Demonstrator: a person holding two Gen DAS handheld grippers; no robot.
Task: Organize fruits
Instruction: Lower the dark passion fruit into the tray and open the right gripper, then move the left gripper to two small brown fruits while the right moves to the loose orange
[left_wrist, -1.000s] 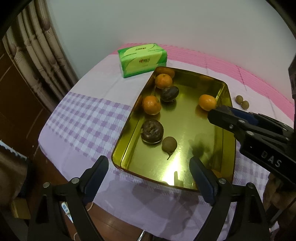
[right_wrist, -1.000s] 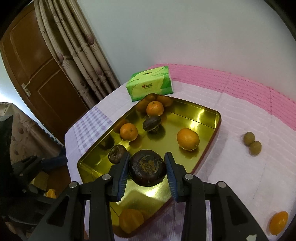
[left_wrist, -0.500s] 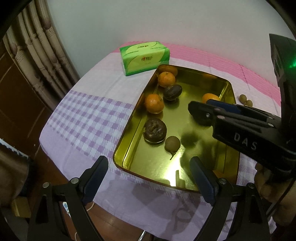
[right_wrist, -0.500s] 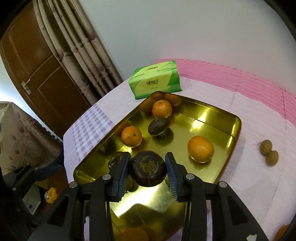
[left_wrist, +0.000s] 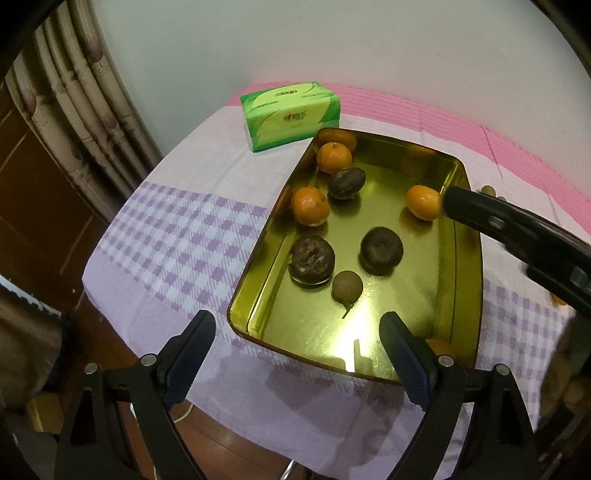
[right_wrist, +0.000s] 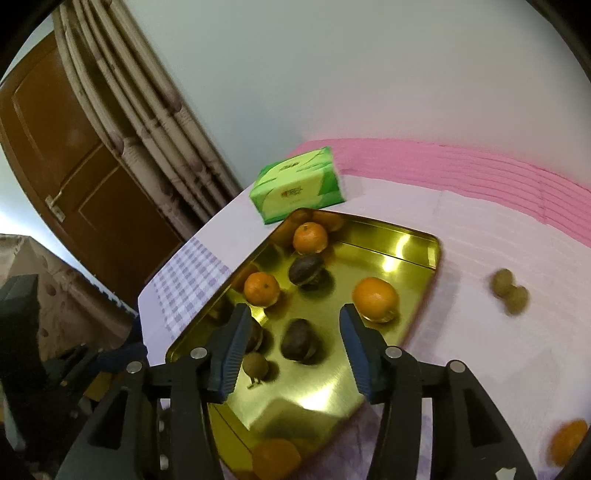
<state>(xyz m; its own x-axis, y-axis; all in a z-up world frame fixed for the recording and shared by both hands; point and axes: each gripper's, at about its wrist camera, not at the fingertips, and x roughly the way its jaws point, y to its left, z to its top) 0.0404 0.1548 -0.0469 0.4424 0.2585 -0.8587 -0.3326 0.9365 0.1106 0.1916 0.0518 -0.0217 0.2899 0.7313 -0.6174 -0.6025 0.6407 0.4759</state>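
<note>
On the checked cloth, the gold tray (left_wrist: 458, 280) sits near the table's front edge, its glossy floor bare toward the near end. The right gripper (right_wrist: 291, 341) has just been opening its jaws; the dark wrinkled fruit (right_wrist: 298, 339) lies loose on the tray between them, untouched. The left gripper (left_wrist: 297, 345) hangs spread wide and empty over the tray's near rim. Only the right view shows 2 small brown fruits (right_wrist: 509, 291) and a tangerine (right_wrist: 567, 441) out on the cloth. A soft green tissue pack (left_wrist: 290, 114) lies beyond the tray.
</note>
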